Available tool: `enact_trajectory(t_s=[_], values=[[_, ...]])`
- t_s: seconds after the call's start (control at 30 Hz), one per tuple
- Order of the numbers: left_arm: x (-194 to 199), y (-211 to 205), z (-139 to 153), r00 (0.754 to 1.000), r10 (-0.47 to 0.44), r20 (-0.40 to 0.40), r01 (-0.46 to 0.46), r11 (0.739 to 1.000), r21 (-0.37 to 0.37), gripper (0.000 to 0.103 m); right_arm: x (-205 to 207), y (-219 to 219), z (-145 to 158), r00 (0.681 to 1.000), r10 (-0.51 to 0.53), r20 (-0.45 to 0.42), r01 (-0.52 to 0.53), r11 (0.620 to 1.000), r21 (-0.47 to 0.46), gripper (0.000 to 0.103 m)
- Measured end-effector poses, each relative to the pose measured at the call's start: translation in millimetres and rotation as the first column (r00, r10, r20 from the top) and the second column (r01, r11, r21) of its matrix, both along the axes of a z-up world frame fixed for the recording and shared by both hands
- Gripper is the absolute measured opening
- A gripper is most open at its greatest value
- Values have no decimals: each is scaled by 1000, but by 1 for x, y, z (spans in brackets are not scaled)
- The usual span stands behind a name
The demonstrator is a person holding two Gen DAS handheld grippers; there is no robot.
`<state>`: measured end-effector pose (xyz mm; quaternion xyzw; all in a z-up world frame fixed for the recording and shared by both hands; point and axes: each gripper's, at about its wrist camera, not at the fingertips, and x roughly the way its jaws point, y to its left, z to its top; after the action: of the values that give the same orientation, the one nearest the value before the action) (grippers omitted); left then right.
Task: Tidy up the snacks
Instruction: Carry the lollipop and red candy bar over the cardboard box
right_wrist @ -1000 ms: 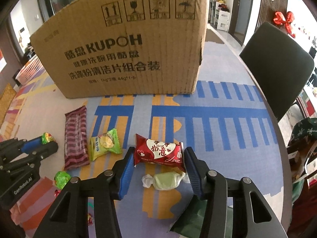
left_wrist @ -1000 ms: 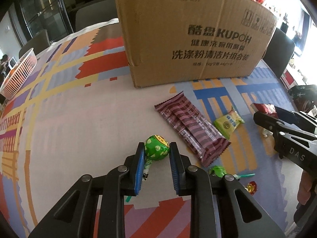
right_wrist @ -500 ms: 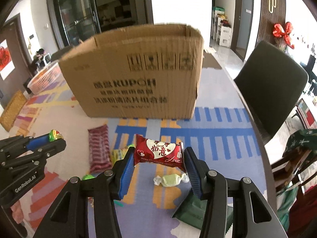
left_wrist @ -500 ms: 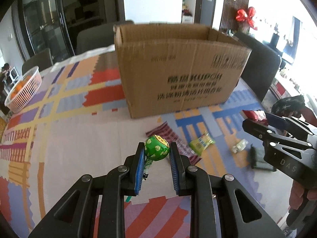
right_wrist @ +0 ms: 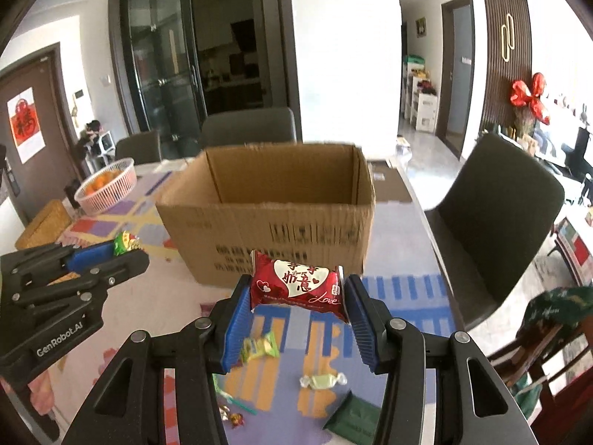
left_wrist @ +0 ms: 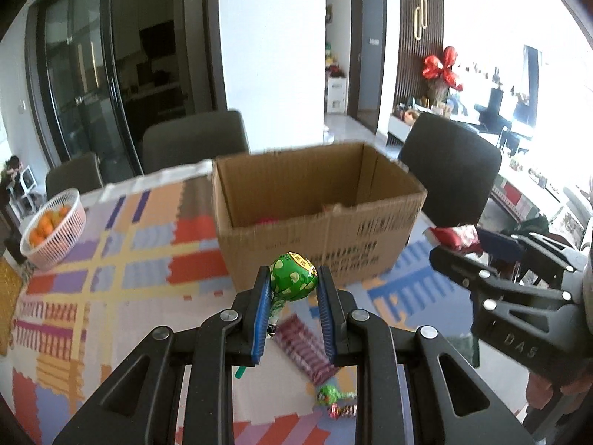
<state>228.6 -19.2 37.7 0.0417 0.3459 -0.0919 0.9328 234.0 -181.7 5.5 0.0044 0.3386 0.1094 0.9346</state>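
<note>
While the left tool (left_wrist: 293, 289) pinches a light, hard green lollipop (left_wrist: 293, 277) by its head, the right tool (right_wrist: 298, 309) squeezes a soft, crinkly red snack packet (right_wrist: 298, 287) endwise.

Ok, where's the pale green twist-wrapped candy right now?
In the right wrist view the pale green candy lies on the table mat, low and centre-right, below the held red packet, just up-left of the dark green packet.
</note>
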Motion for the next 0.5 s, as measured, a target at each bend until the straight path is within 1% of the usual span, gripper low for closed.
enact_trajectory(t_s=[0.13, 0.2, 0.3, 0.43, 0.5], values=[[8, -1, 18, 999, 3, 37, -2, 1000, -9, 25, 5, 2, 17, 999, 8, 39, -8, 1000, 4, 51], [15, 0, 24, 999, 3, 40, -2, 1000, -20, 25, 9, 4, 25, 998, 12, 55, -12, 1000, 1, 51], [29, 3, 33, 999, 8, 38, -6, 998, -62, 25, 17, 5, 36, 997, 19, 73, -19, 1000, 8, 51], [49, 7, 41, 999, 16, 31, -13, 996, -89, 25, 33, 7, 48, 996, 21, 81, -22, 1000, 12, 51], [56, 7, 45, 999, 19, 34, -16, 996, -88, 25, 41, 8, 52, 997, 26, 78, -27, 1000, 10, 51]])
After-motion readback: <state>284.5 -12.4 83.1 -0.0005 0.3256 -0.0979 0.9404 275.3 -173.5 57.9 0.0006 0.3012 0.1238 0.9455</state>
